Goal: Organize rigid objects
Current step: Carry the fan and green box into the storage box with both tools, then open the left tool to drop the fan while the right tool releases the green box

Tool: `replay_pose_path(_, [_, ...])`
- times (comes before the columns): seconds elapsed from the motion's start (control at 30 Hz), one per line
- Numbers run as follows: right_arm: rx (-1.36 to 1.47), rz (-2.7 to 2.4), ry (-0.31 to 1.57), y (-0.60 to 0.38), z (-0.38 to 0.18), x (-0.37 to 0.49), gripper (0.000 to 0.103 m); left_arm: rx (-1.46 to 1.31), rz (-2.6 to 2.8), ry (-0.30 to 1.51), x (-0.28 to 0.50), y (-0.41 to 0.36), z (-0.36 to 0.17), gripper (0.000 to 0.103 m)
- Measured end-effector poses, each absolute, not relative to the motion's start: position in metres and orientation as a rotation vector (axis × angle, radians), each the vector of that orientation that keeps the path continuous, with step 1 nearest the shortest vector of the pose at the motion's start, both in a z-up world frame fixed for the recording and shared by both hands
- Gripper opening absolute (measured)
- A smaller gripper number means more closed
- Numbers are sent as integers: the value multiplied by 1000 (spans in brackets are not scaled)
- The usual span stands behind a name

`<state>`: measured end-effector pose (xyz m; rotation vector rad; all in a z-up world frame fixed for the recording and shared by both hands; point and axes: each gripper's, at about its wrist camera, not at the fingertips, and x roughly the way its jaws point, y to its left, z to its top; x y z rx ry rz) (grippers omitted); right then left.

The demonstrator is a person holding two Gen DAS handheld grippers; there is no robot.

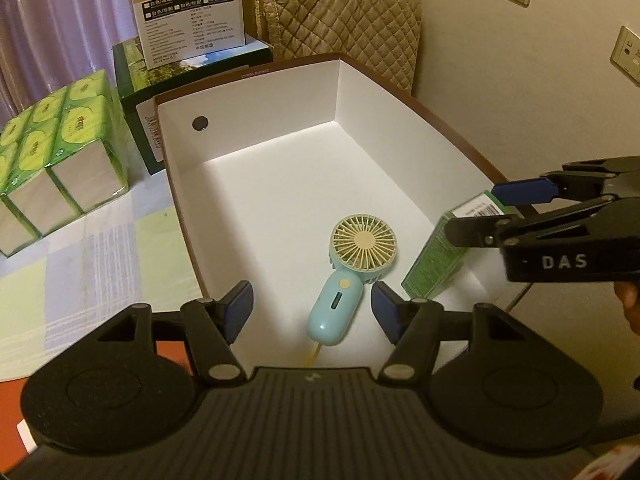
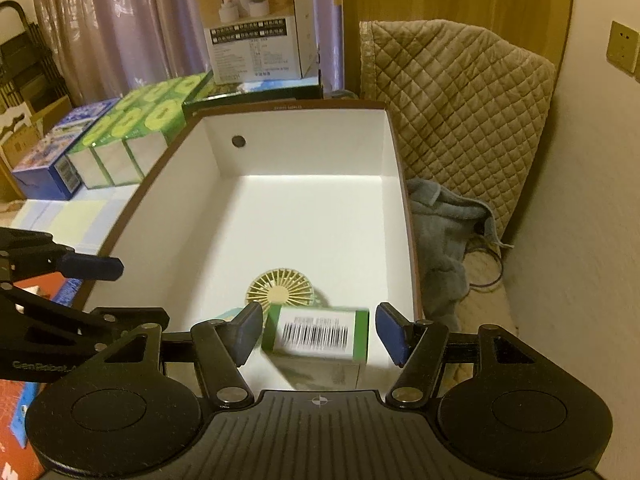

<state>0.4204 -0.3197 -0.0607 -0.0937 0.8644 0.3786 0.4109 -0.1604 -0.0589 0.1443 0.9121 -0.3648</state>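
- Left wrist view: the left tongs (image 1: 312,304) are held apart, and nothing is gripped or touched by their pads.
- A fan (image 1: 352,264) is seen lying flat on the floor of a white box (image 1: 248,120), just ahead of these tongs; its handle end shows between the two pads, lower down than they are.
- The fan's long axis is laid roughly along the line of the tongs. The round head is pointed away from them and a little to the right, and the handle is turned back towards them.
- The right tongs (image 1: 476,212) are seen entering from the right, jaws apart, with the barcode end of a green carton (image 1: 436,264) between them.
- The carton is tilted. Its other end is dropped towards the box floor, just beside the right pad of the left tongs.
- Right wrist view: the right tongs (image 2: 318,330) are held apart with the carton (image 2: 316,332) between the pads; a narrow gap is seen at each side, so no clamping is shown. The carton is blurred.
- Its barcode end is turned towards the camera, and its long axis is run away from the tongs and downward.
- The fan's head (image 2: 280,290) is seen just beyond the carton, inside the box (image 2: 300,140).
- The left tongs (image 2: 140,290) are seen at the left, jaws apart and empty.
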Motion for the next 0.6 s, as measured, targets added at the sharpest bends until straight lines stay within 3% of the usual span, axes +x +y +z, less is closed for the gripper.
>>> replay_pose_path(0.3, [-82,377,867,-327,-50,400,59,129,-364,894,400,-155,-52,62])
replay_pose_path(0.37, [-83,383,879,-328,-49,397,38,127,-360,890,399,-154,-51,62])
replay_pose_path(0.4, [-84,387,896,-327,-51,397,23,126,-359,888,399,-152,-50,62])
replay_pose_path(0.43, [-87,396,910,-326,-53,398,17,125,-357,887,399,-152,-50,62])
replay_pose_path(0.6, [-71,396,916,-320,-66,406,13,124,-339,883,400,-149,-49,62])
